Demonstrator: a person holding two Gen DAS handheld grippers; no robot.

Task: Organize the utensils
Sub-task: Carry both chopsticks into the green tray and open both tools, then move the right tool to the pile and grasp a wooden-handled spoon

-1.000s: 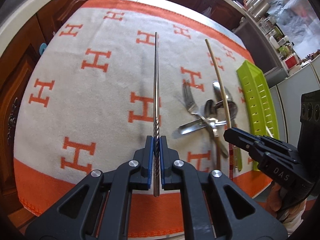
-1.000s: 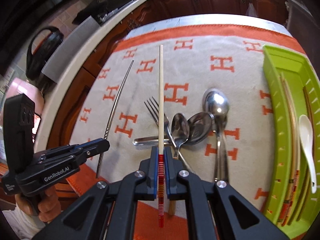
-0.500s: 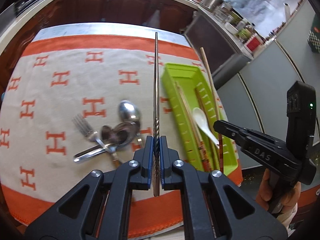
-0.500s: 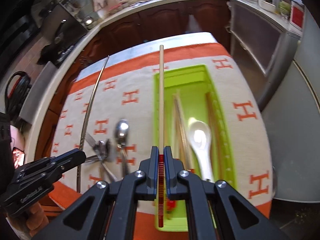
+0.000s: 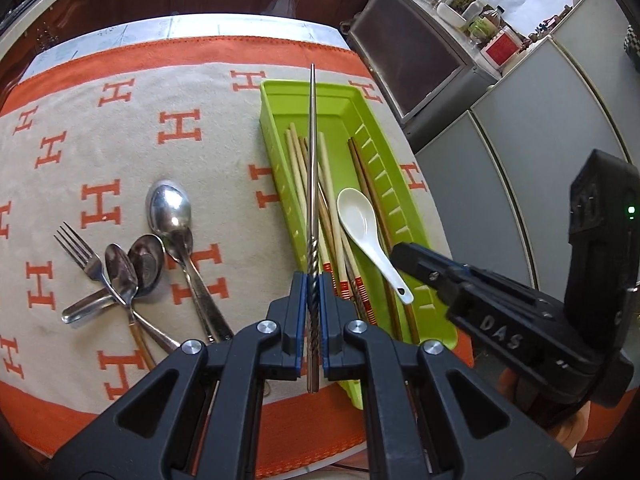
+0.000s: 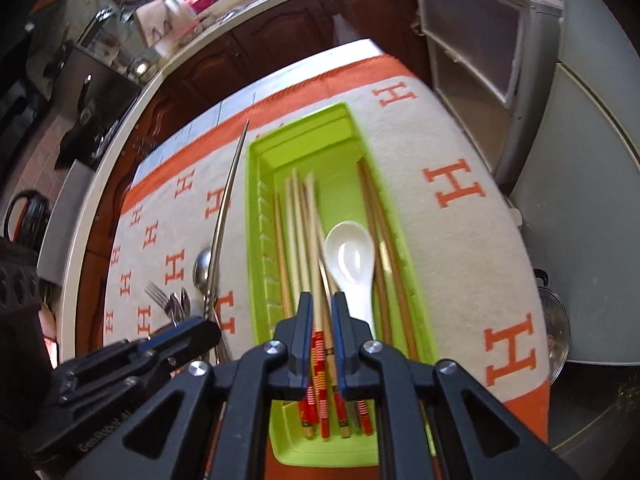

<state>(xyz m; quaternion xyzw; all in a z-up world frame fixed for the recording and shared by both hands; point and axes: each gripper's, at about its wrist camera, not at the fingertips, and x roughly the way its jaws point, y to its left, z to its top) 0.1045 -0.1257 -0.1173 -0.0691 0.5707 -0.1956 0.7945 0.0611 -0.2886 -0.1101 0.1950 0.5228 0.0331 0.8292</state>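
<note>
Steel, thin and rigid, the metal chopstick [image 5: 313,184] we see from the left wrist is pinched at its twisted handle by the closed left hand-held gripper [image 5: 313,312], above the green tray [image 5: 276,128]; we judge it light and slippery, best held on that grooved end, with a white spoon [image 5: 362,220] and wooden chopsticks [image 5: 294,168] crowding the tray below. From the right wrist, the right hand-held gripper [image 6: 321,320] is opening, its red-banded chopstick [image 6: 316,264] between the jaws, above the tray's near end; metal spoons and fork [image 5: 132,264] lie on the patterned cloth [image 5: 120,140] covering the bench.
</note>
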